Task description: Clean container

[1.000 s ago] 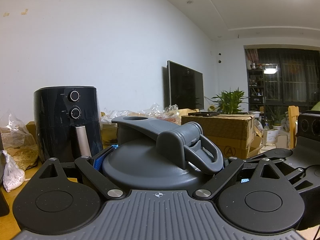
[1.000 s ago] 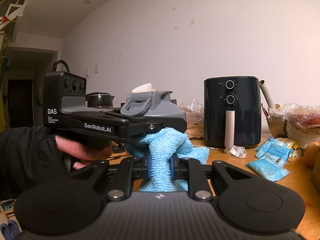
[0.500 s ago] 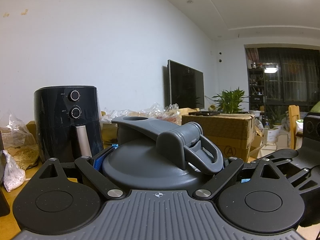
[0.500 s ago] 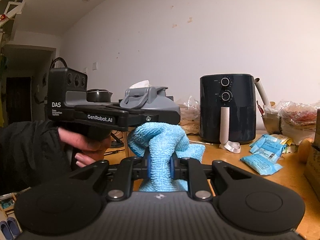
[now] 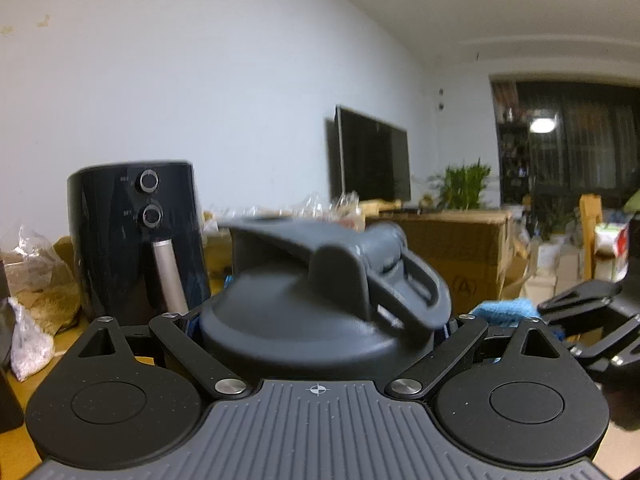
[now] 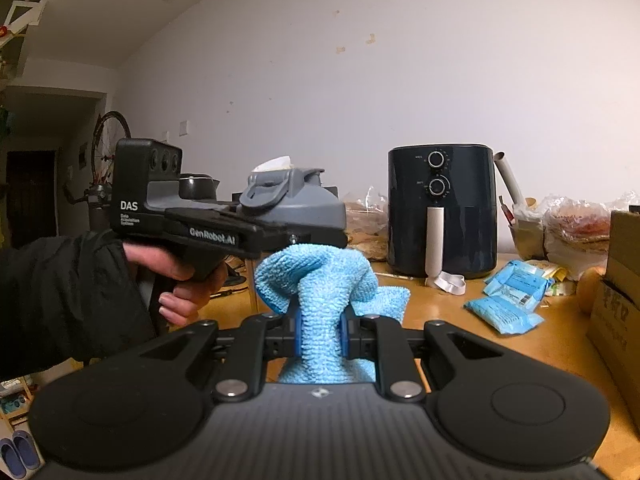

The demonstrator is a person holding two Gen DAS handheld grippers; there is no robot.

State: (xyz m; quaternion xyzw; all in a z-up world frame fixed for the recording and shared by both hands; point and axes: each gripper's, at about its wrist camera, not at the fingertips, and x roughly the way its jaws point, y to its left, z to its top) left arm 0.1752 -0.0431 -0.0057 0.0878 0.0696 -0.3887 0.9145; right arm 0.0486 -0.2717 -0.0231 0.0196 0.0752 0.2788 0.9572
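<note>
A grey container with a flip cap and loop handle fills the middle of the left wrist view; only its lid shows. My left gripper is shut on it, one finger on each side of the lid. In the right wrist view a hand holds that left gripper level, and the container sits in its jaws above the table. My right gripper is shut on a bunched blue cloth. The cloth's top lies just under the left gripper's tip. The blue cloth also shows right of the lid.
A black air fryer stands on the wooden table by the wall. Blue packets and plastic bags lie to its right, and a cardboard box sits at the right edge. Another cardboard box stands behind the container.
My right gripper has carried the cloth closer under the left gripper and container. The cloth now shows at the right of the lid in the left wrist view.
</note>
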